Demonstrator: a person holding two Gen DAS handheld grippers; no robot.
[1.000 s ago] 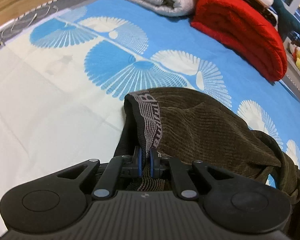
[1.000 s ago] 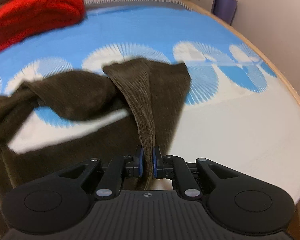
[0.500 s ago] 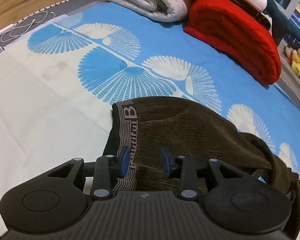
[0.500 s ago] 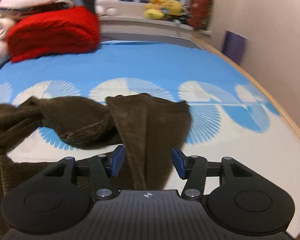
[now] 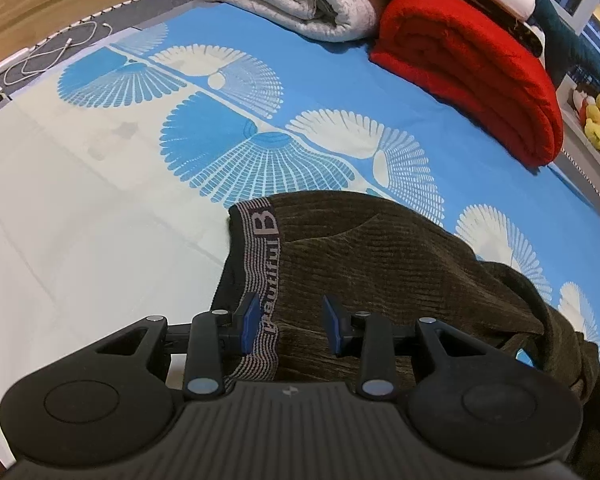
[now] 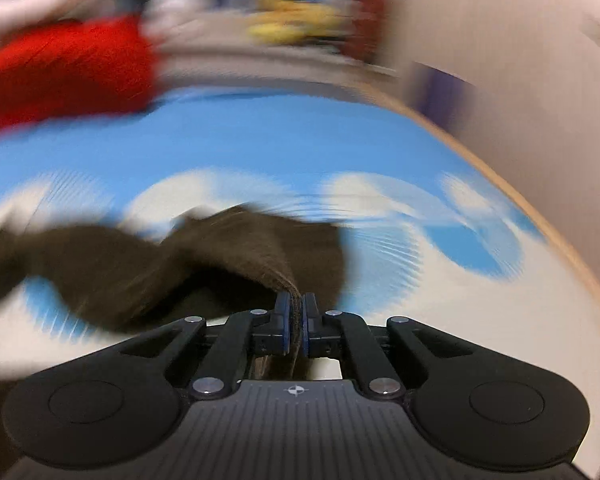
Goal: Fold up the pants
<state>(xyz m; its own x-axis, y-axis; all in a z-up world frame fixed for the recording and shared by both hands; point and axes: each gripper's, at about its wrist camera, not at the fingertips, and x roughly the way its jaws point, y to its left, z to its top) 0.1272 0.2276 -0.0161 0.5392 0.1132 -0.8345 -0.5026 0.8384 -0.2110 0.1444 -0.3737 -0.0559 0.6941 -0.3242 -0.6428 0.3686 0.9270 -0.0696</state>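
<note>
While the left gripper [image 5: 291, 323] stays spread, the right gripper [image 6: 295, 322] – open before – now pinches the pants [image 6: 236, 252]

Bedroom: patterned bedsheet [image 5: 100, 184], folded blankets [image 5: 472, 64] (plush toys [image 5: 598, 120] beyond).

Each black ribbed claw [image 5: 291, 325] [image 6: 295, 322] has blue pads (silver screws).

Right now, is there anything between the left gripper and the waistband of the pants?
Nothing visible. The left gripper is open directly over the pants, its fingers straddling the waistband.
</note>
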